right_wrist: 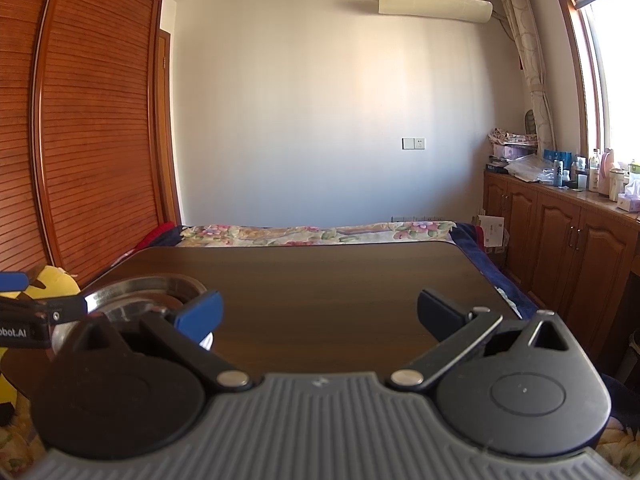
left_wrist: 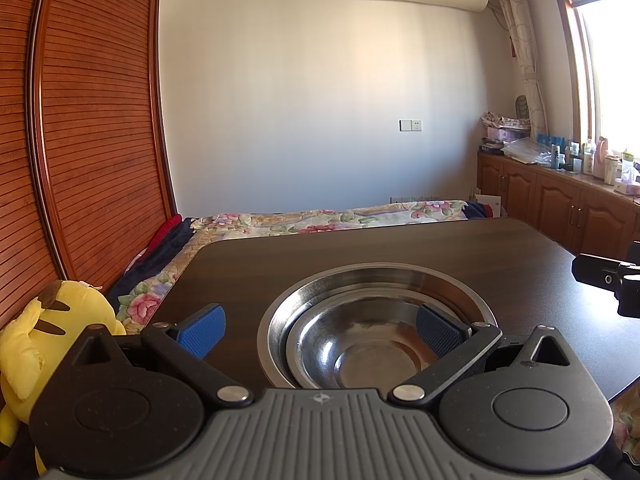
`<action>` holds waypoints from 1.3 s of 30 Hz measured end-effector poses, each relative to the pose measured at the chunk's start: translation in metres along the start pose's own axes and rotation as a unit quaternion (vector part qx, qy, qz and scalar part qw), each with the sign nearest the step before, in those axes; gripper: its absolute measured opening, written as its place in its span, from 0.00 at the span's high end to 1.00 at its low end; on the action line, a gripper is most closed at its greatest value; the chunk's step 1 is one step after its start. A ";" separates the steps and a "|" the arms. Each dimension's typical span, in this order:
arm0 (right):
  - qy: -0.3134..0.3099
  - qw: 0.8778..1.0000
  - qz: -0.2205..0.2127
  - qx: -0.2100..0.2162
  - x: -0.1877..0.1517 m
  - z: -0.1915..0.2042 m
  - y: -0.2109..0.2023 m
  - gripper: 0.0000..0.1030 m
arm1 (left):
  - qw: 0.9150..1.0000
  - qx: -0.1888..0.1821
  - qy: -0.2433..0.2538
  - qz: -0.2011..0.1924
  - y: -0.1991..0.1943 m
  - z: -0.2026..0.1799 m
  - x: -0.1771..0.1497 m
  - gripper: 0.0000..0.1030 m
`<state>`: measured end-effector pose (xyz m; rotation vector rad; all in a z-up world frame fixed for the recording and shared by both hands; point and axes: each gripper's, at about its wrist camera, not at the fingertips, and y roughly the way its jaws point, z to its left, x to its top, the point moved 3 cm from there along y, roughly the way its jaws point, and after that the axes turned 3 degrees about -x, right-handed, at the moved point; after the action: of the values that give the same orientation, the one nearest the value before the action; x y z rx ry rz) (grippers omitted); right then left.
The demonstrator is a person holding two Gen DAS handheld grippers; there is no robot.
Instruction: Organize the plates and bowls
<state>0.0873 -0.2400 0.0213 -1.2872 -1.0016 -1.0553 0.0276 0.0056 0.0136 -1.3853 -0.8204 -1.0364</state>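
Two steel bowls sit nested on the dark wooden table (left_wrist: 400,244): a wide outer bowl (left_wrist: 376,278) with a smaller bowl (left_wrist: 360,348) inside it. My left gripper (left_wrist: 320,330) is open just above them. Its right blue pad (left_wrist: 438,332) hangs over the bowls' inside, and its left pad (left_wrist: 204,330) is outside their left rim. Nothing is held. In the right wrist view my right gripper (right_wrist: 320,316) stands open over the bare table (right_wrist: 320,272), with the bowls (right_wrist: 148,290) to its left. A finger of the left gripper (right_wrist: 60,310) crosses in front of them.
A yellow plush toy (left_wrist: 48,340) lies off the table's left side by a slatted wooden wardrobe (left_wrist: 88,120). A bed with a floral quilt (left_wrist: 300,220) lies beyond the far edge. Wooden cabinets (left_wrist: 560,208) with bottles stand at the right under the window.
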 end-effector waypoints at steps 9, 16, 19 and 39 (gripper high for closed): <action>-0.001 1.000 0.001 -0.001 -0.001 -0.001 0.000 0.00 | 1.000 0.000 0.001 0.000 0.000 0.000 0.000 0.00; -0.001 1.000 0.001 -0.001 -0.001 -0.002 0.001 0.00 | 1.000 -0.003 0.001 -0.001 -0.001 0.001 0.001 0.00; 0.000 1.000 0.001 -0.001 -0.001 -0.002 0.001 0.00 | 1.000 -0.003 0.001 -0.001 -0.001 0.001 0.002 0.00; -0.001 1.000 0.001 -0.001 -0.001 -0.003 0.001 0.00 | 1.000 -0.004 0.002 -0.002 -0.002 0.001 0.004 0.00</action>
<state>0.0877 -0.2432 0.0202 -1.2898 -1.0011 -1.0546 0.0273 0.0067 0.0177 -1.3883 -0.8176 -1.0473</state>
